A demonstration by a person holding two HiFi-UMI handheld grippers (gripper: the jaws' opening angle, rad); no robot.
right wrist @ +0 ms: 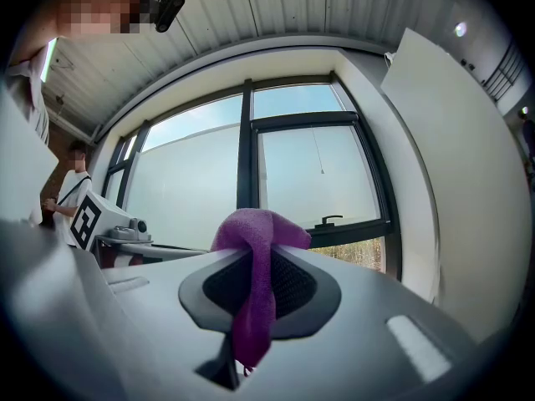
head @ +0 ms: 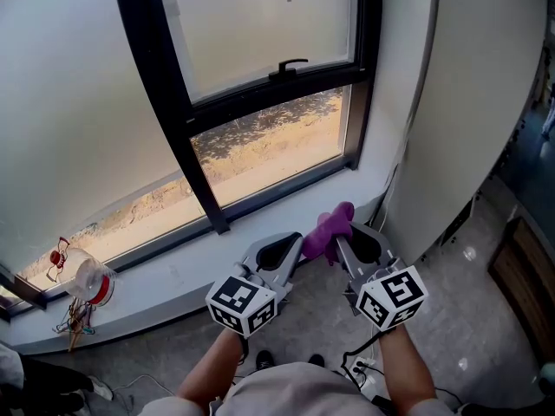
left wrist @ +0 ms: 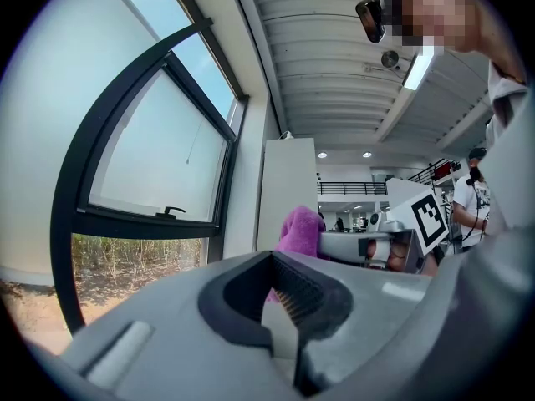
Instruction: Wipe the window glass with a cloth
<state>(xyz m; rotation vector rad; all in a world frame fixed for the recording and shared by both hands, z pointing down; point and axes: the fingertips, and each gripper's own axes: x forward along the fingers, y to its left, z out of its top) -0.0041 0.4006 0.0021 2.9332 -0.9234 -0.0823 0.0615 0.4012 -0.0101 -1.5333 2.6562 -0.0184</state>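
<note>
At far left, clutter on the sill [head: 186,276] was too small to identify: a clear container with red parts [head: 89,282] and some bits beside it. The left tool [head: 295,243] stood narrowly parted and empty, just beside the cloth [head: 328,232] but apparently not touching it. The purple cloth was pinched in the right tool [head: 347,245], a bunched wad poking past the tips and a tail hanging down between the jaws. Both tools sat low over the sill, well short of the glass [head: 260,33].

The lift to the pane looked like the step in hand. It probably called for leading with the wad, not the hard jaw tips, since little fabric stood proud. Pressing flat and steering round the handle [head: 288,66] would likely serve best.

How much cloth lay inside the grip was hidden. No view showed whether the frosted glass carried any dirt. The pane's upper and left reaches were cut off in the head view.
</note>
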